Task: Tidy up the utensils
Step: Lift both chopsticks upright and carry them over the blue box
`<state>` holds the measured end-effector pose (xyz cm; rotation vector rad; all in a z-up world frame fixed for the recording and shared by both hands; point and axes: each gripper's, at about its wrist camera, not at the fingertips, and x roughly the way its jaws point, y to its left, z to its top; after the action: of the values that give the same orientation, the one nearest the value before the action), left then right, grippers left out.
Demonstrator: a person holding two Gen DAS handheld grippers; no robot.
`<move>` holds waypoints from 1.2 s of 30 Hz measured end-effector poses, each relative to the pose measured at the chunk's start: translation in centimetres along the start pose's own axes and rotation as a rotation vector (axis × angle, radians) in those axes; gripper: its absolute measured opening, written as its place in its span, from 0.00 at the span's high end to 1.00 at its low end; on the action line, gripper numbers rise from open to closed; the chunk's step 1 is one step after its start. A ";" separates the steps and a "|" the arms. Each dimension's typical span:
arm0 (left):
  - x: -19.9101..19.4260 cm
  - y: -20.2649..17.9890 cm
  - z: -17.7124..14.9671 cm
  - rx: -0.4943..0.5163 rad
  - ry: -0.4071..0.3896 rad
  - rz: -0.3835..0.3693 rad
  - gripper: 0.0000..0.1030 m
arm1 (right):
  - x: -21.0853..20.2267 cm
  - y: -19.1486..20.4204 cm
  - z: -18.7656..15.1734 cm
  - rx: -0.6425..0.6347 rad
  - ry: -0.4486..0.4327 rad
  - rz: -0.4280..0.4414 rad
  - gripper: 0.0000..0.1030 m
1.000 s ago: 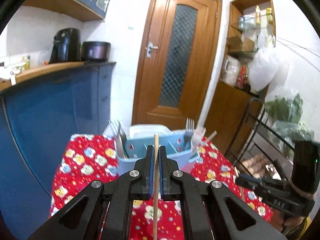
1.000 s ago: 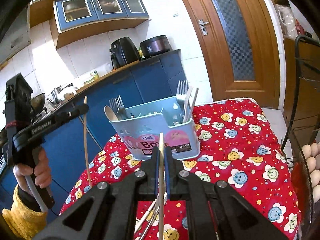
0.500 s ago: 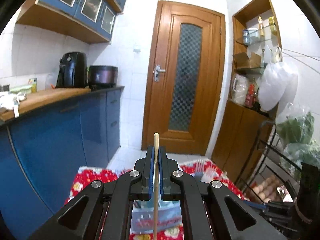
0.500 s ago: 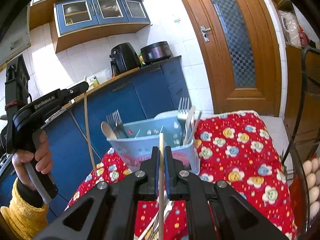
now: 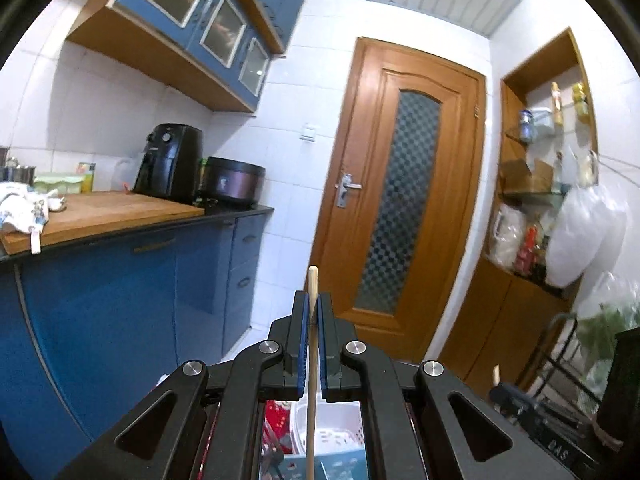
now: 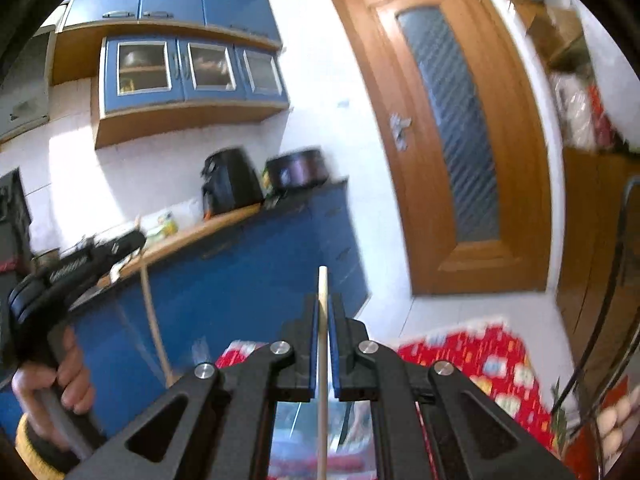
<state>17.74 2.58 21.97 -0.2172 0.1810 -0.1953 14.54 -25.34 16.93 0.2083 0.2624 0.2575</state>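
Left gripper (image 5: 313, 344) and right gripper (image 6: 323, 350) each pinch 1 chopstick (image 5: 311, 360) upright, likely for dropping into the caddy (image 5: 336, 468) below.

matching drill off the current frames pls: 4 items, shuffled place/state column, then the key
Items:
1. left gripper
2. air fryer
3. tablecloth
4. door handle

Places/states:
A. red, floral print
B. on the countertop, beside the dark cooker
C. jaws shut on a chopstick
D. metal, on the wooden door

Pairs: 1-C, 2-B, 3-A, 4-D
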 end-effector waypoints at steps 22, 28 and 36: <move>5.5 0.8 -4.4 0.005 0.028 0.045 0.96 | 6.1 0.8 -0.6 -0.071 -0.155 -0.114 0.94; 6.1 0.8 -5.2 0.020 0.055 0.039 0.96 | 6.8 1.2 -2.1 -0.106 -0.134 -0.119 0.94; 5.9 0.3 -6.0 0.058 0.088 0.025 0.96 | 6.9 0.5 -3.8 -0.082 -0.030 -0.071 0.94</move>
<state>22.32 0.41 15.21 -0.1490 0.2648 -0.1848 19.79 -22.34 11.93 0.1212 0.2285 0.1945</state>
